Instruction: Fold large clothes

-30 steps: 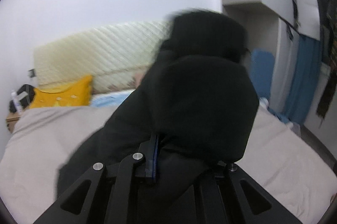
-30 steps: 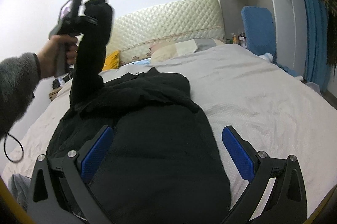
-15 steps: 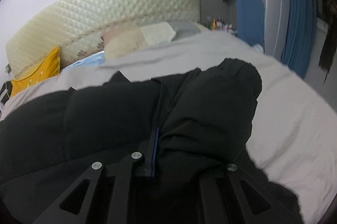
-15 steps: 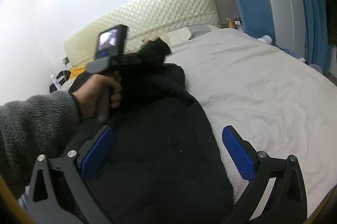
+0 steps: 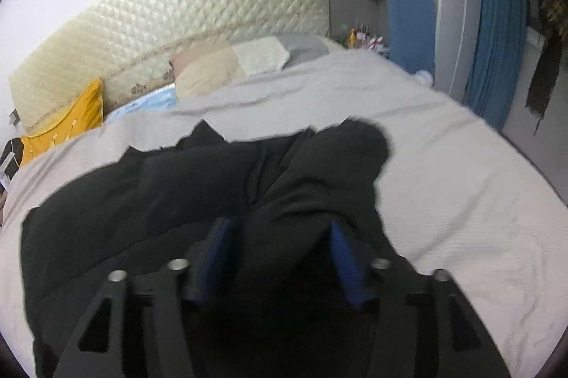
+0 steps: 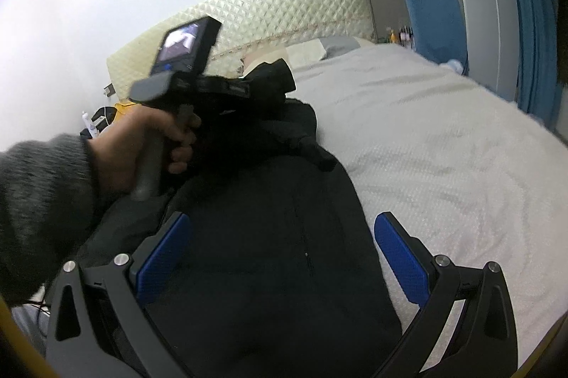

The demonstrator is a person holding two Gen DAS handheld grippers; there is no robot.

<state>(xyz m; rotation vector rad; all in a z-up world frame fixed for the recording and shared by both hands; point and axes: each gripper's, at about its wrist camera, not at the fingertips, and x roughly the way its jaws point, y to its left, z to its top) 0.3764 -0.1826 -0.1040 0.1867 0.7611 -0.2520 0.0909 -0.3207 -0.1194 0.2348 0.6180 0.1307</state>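
Left wrist view shows the left gripper (image 5: pixel 277 257), jaws just opening around a sleeve (image 5: pixel 319 172) of the soft, bulky black jacket (image 6: pixel 269 236) mid-bed (image 6: pixel 443 147); the right gripper (image 6: pixel 284 257) hangs wide, empty; hems likely grip best.

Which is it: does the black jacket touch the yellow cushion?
Apart. The left wrist view shows bare bedspread between the black jacket and the yellow cushion.
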